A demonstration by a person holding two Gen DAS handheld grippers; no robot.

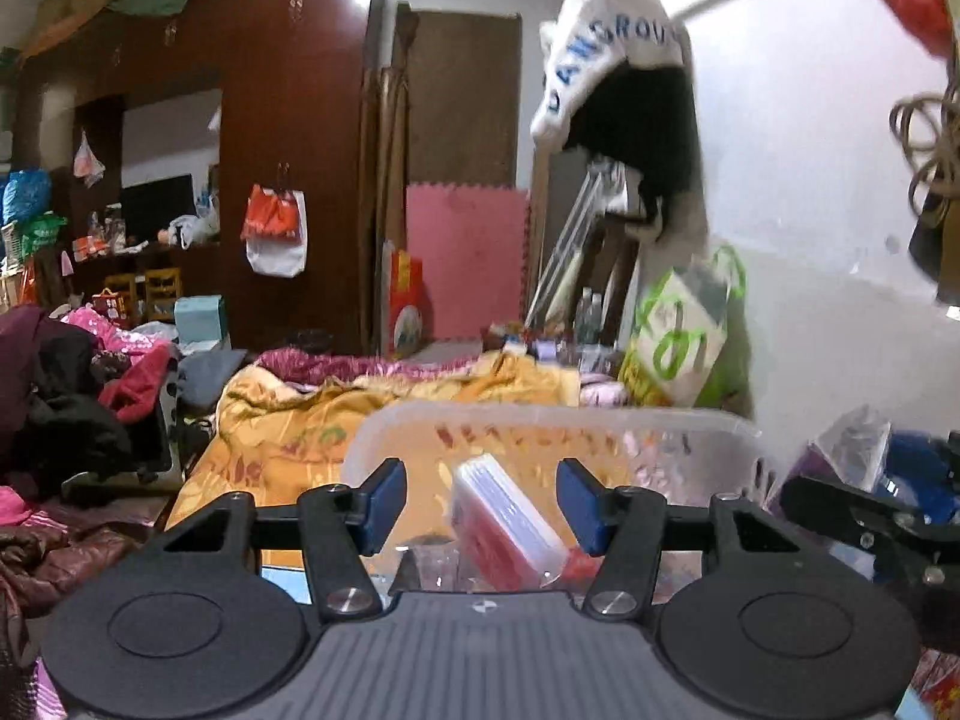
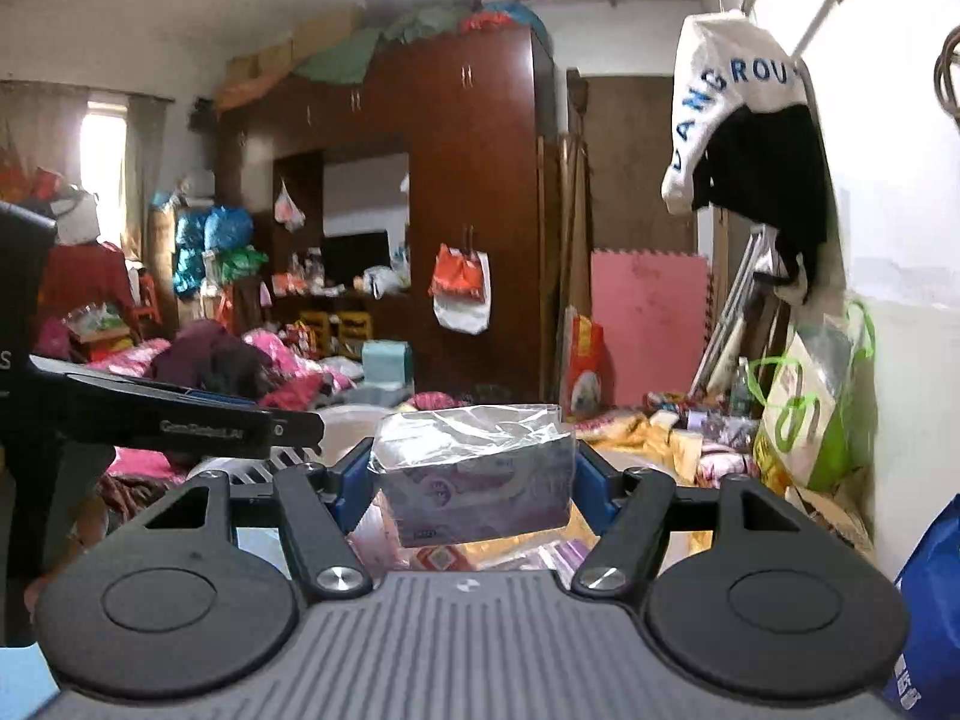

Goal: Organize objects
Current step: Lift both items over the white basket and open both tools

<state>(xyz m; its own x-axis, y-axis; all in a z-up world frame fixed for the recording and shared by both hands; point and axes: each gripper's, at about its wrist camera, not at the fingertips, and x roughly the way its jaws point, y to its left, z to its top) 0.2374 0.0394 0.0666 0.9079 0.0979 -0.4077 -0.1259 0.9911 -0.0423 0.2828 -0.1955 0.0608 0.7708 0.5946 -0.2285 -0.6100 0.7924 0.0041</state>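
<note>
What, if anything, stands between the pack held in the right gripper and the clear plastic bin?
Possibly the left gripper: it reaches in from the left, in front of the pale bin, beside the wrapped pack clamped in the right gripper.

My left gripper [image 1: 480, 504] sits level, fingers [image 1: 387, 495] spread wide with nothing gripped between them. My right gripper [image 2: 471, 480], just right of it, has its fingers [image 2: 354, 480] closed against a packet [image 2: 474, 480].
</note>
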